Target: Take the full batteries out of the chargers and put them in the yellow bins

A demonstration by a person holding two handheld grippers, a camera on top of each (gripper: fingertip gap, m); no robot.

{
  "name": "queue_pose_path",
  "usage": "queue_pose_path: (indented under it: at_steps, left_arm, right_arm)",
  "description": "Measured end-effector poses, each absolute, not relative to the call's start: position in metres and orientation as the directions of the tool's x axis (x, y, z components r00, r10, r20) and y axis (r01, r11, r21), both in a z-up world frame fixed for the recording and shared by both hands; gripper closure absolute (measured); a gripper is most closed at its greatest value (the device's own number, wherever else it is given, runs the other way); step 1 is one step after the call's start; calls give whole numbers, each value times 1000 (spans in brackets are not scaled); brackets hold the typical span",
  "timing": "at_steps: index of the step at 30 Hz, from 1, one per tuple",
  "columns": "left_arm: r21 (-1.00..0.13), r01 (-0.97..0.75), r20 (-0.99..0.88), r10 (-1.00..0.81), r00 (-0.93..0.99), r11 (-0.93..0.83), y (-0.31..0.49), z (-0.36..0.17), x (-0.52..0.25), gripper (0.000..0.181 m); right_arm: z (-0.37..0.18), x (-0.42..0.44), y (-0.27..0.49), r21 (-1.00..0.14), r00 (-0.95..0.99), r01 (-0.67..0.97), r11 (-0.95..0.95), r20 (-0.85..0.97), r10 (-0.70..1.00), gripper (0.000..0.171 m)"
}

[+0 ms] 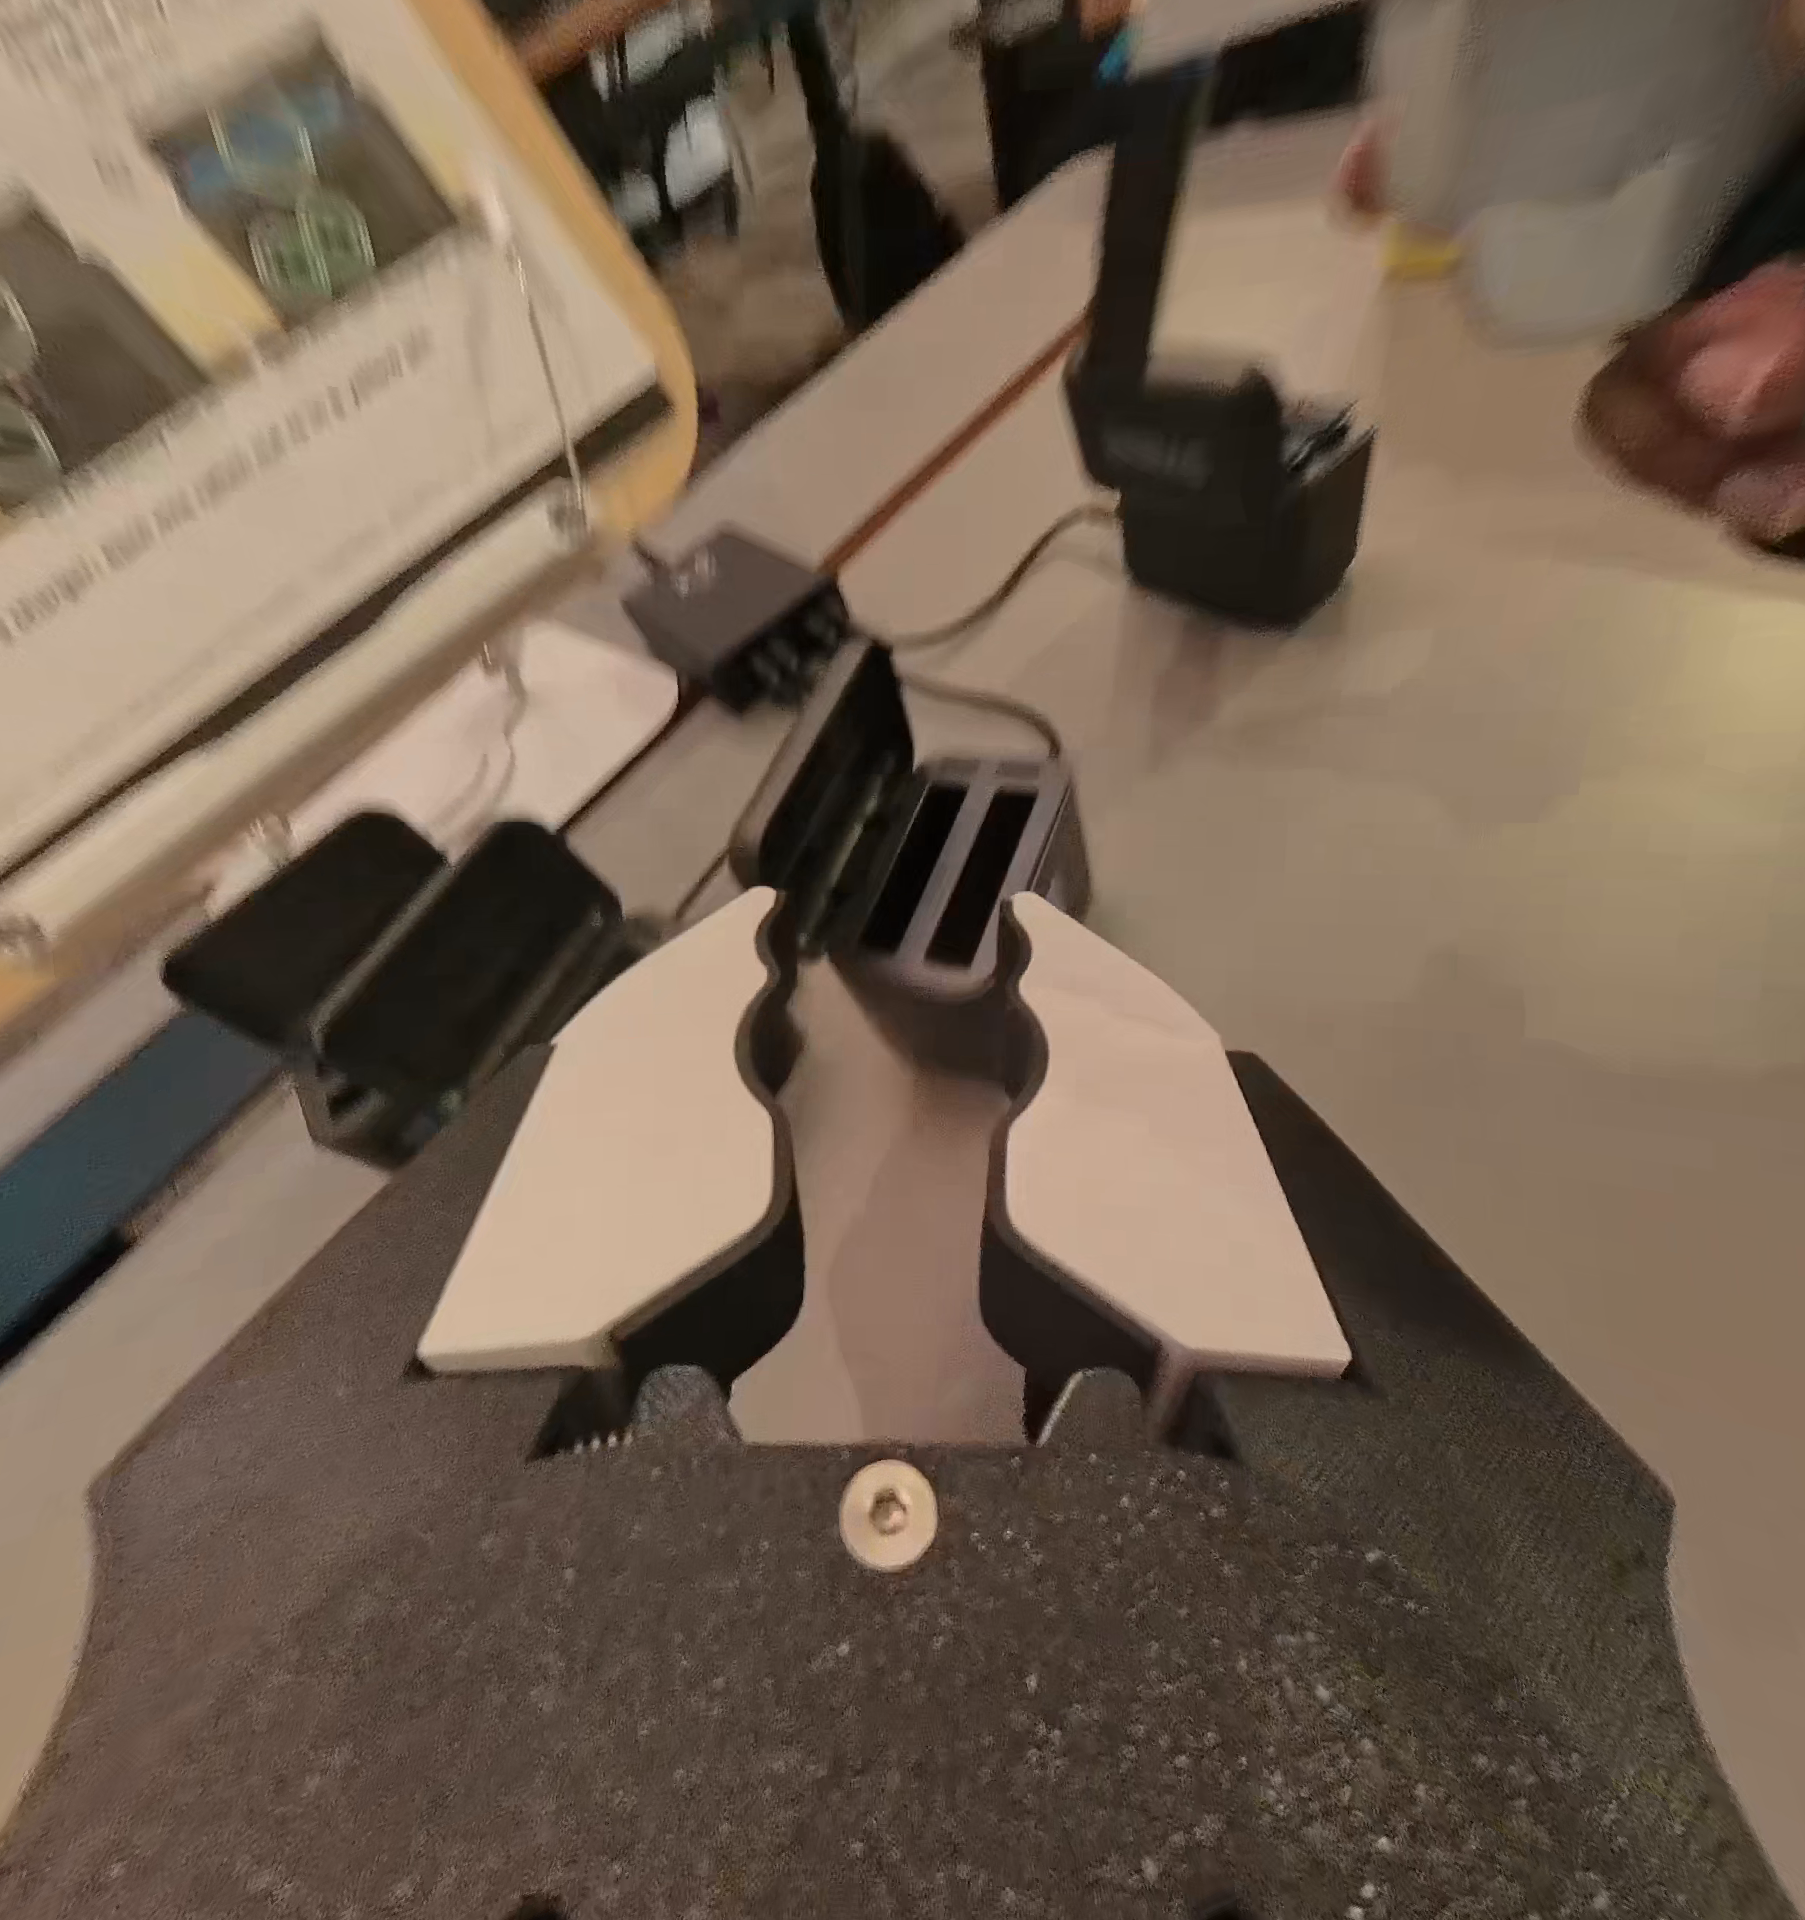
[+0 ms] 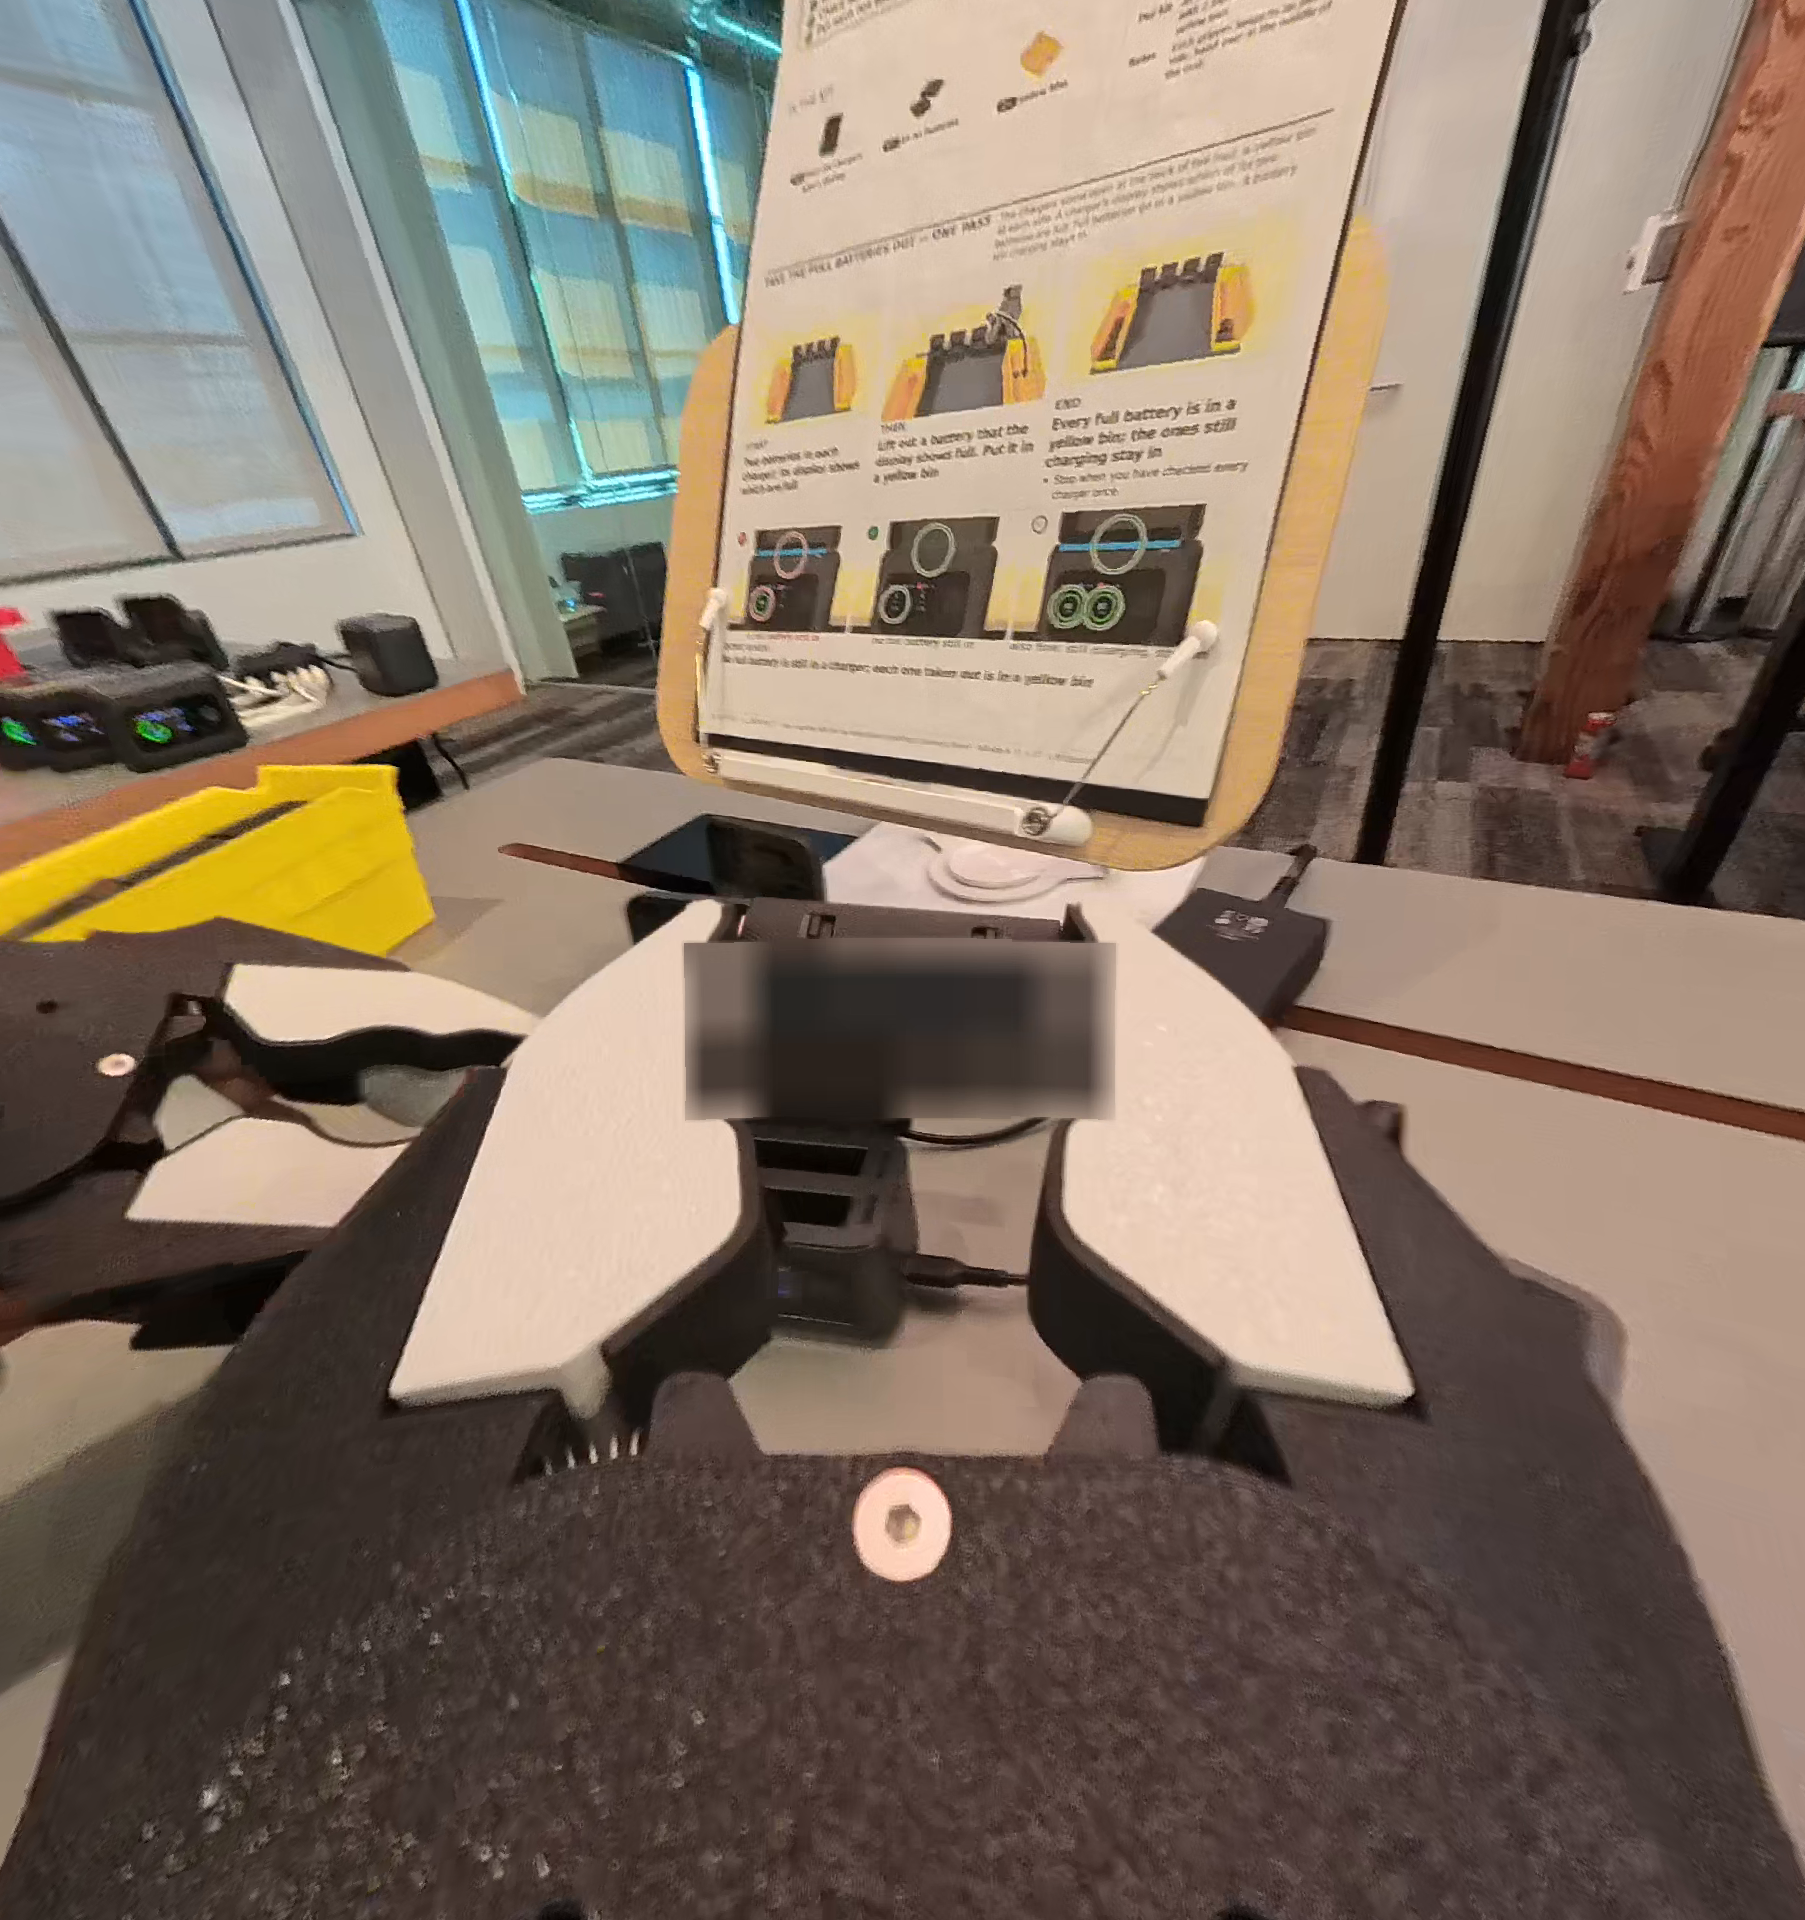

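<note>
My right gripper is shut on a black battery and holds it just above a black charger, whose slots show empty below it. My left gripper is open and empty, its fingertips on either side of the near end of a black charger with its lid up and two empty slots. The left gripper also shows in the right wrist view, low at the left. A yellow bin stands on the table at the left. A second open charger sits left of the first.
An instruction board on a wooden stand stands at the table's back edge, with a black power adapter and cable beside it. A third black charger sits farther off. A person's hand is blurred at the upper right. More chargers sit on a far table. Between my right fingertips and the black power adapter there is roughly 25 cm. Seen from the left wrist view as well.
</note>
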State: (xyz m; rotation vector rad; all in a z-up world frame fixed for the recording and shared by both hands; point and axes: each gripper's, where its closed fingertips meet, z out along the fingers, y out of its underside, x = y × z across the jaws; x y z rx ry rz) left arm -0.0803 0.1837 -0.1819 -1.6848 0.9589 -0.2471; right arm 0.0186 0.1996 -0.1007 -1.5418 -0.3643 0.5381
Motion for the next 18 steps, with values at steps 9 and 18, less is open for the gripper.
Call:
queue_pose_path:
  at_steps: [9, 18]
  left_arm:
    - [-885, -300, -459, -561, 689, 356, 152, -125, -27, 146]
    - [-879, -259, -444, -489, 751, 400, 153, -114, -35, 159]
  right_arm:
    - [-89, -15, 169, -751, 419, -500, -432, -646, 638, 113]
    - [-106, -25, 166, -511, 179, -547, -663, -845, 504, 113]
